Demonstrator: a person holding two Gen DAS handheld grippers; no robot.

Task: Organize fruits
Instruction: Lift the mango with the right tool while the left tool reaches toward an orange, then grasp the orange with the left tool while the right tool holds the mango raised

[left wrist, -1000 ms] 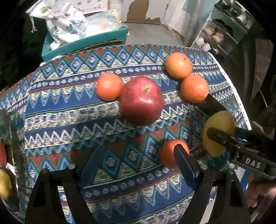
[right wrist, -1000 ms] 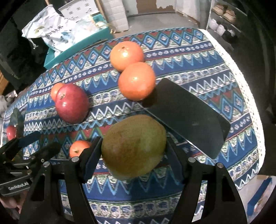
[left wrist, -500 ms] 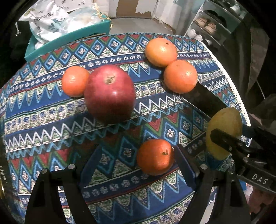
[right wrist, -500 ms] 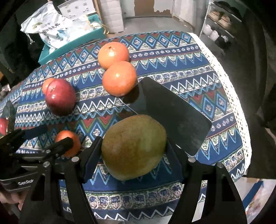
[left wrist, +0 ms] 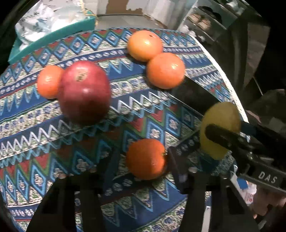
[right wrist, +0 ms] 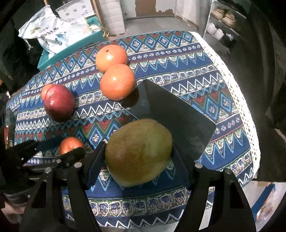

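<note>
A small orange (left wrist: 145, 158) lies on the patterned tablecloth (left wrist: 35, 128) between the fingers of my left gripper (left wrist: 143, 158). The jaws are closing and both pads touch its sides. In the right wrist view the same orange (right wrist: 70, 145) shows at the lower left, with the left gripper's dark fingers around it. My right gripper (right wrist: 138, 151) is shut on a green-yellow mango (right wrist: 138, 151), held just above the cloth. A red apple (left wrist: 84, 94) sits beside another small orange (left wrist: 47, 81). Two larger oranges (left wrist: 144, 45) (left wrist: 165, 70) touch each other farther back.
A black flat mat (right wrist: 178, 116) lies on the cloth behind the mango, touching the nearer large orange. The table's white lace edge (right wrist: 237, 92) runs down the right. A teal box (right wrist: 68, 51) with bags stands behind the table, and a shoe rack (right wrist: 223, 16) at the far right.
My left gripper has shifted over the small orange, and its wide jaws have narrowed onto it. The right gripper keeps the mango and has hardly moved.
</note>
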